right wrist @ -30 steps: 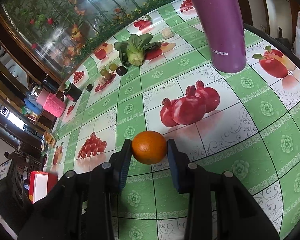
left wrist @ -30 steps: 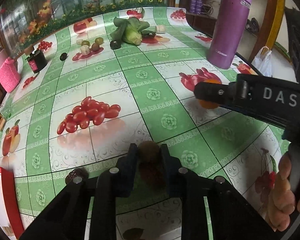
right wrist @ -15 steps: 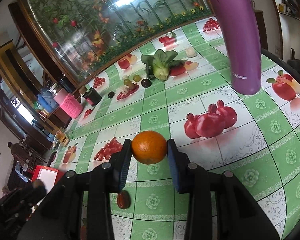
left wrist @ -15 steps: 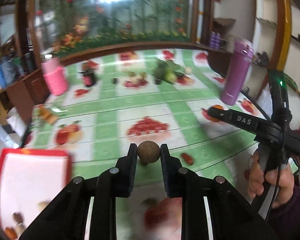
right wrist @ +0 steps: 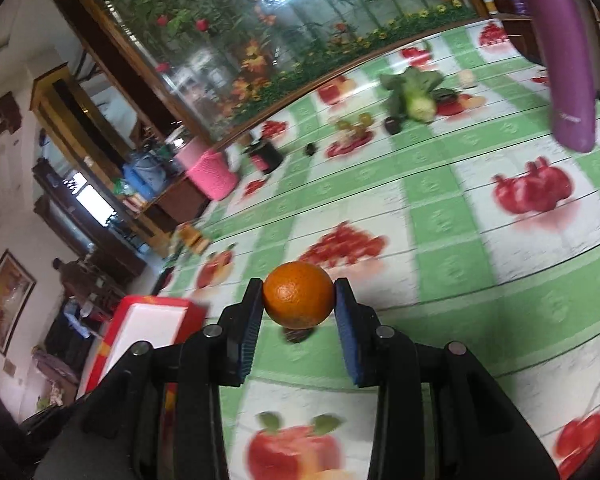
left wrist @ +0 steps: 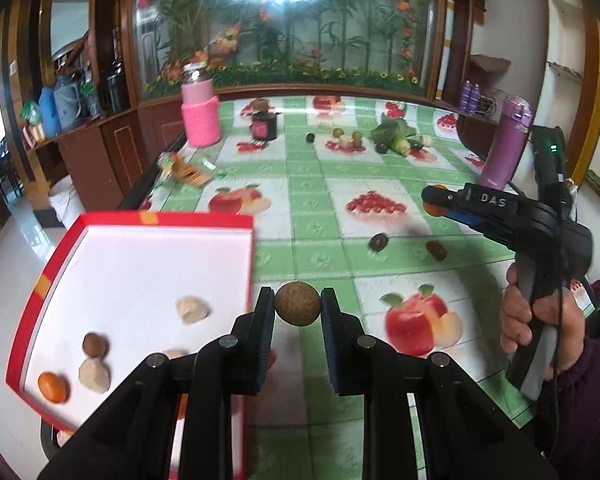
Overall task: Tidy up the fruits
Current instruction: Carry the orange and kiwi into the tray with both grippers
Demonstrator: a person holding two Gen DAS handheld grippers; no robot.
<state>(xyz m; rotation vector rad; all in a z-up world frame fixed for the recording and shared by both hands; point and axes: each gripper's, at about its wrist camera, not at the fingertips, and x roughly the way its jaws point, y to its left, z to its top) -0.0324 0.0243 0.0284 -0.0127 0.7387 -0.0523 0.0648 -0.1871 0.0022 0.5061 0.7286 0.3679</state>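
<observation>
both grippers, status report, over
Left gripper shut on brown fruit, beside red tray. Right gripper shut on orange, above table. Nothing blocking.

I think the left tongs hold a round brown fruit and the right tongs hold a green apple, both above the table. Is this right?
Not quite. The right tongs hold an orange, not a green apple; the right wrist view shows it clamped between the blue pads. The rest stands: the left tongs hold a round brown fruit, and both are above the table.
</observation>
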